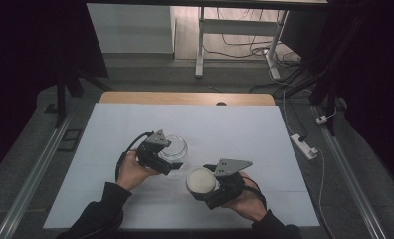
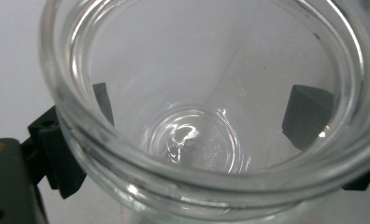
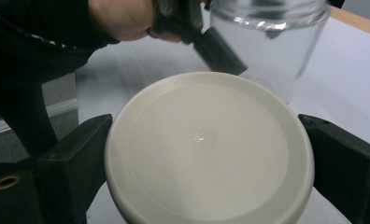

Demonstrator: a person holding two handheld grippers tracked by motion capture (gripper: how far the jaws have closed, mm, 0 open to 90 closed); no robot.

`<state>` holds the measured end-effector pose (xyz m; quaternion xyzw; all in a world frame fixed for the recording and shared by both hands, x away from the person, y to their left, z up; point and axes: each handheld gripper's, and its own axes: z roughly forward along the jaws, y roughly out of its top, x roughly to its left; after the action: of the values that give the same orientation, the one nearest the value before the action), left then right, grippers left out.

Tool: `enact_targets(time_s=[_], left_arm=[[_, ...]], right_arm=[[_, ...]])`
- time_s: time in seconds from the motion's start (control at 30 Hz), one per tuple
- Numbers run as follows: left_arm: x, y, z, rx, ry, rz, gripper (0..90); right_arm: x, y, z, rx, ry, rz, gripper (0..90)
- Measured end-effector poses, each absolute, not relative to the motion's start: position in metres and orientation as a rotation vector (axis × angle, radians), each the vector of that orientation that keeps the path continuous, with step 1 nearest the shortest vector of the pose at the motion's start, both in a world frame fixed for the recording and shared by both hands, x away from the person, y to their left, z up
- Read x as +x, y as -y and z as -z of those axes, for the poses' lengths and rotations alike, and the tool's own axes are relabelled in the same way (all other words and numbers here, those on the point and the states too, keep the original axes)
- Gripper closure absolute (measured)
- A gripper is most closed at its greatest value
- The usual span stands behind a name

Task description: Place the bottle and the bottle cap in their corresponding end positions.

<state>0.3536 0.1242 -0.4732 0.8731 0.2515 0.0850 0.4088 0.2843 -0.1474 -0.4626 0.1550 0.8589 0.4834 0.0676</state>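
Note:
A clear glass jar (image 1: 174, 147) stands upright and empty on the white table cover, with no lid on it. My left gripper (image 1: 171, 160) is shut on the jar, its black jaws pressing the wall from both sides just below the rim (image 2: 211, 186). To the right and nearer the person, my right gripper (image 1: 201, 185) is shut on a round cream lid (image 1: 201, 180), held flat side up by its edge (image 3: 206, 149). In the right gripper view the jar (image 3: 272, 51) stands just beyond the lid, with the left gripper (image 3: 211, 44) on its side.
A white sheet (image 1: 110, 189) covers the table, with the wooden edge (image 1: 185, 98) showing at the far side. Beyond it stand a desk frame (image 1: 201, 45) and cables on the floor; a power strip (image 1: 304, 146) lies at the right.

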Motion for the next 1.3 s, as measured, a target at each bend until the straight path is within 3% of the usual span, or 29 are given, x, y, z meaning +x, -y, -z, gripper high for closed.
enact_targets(time_s=[1.3], left_arm=[[0.417,-0.091,0.484,2.199,-0.719,-0.269,7.4]], right_arm=[[0.287,0.116,0.508,0.439,-2.645,-1.354,7.3]])
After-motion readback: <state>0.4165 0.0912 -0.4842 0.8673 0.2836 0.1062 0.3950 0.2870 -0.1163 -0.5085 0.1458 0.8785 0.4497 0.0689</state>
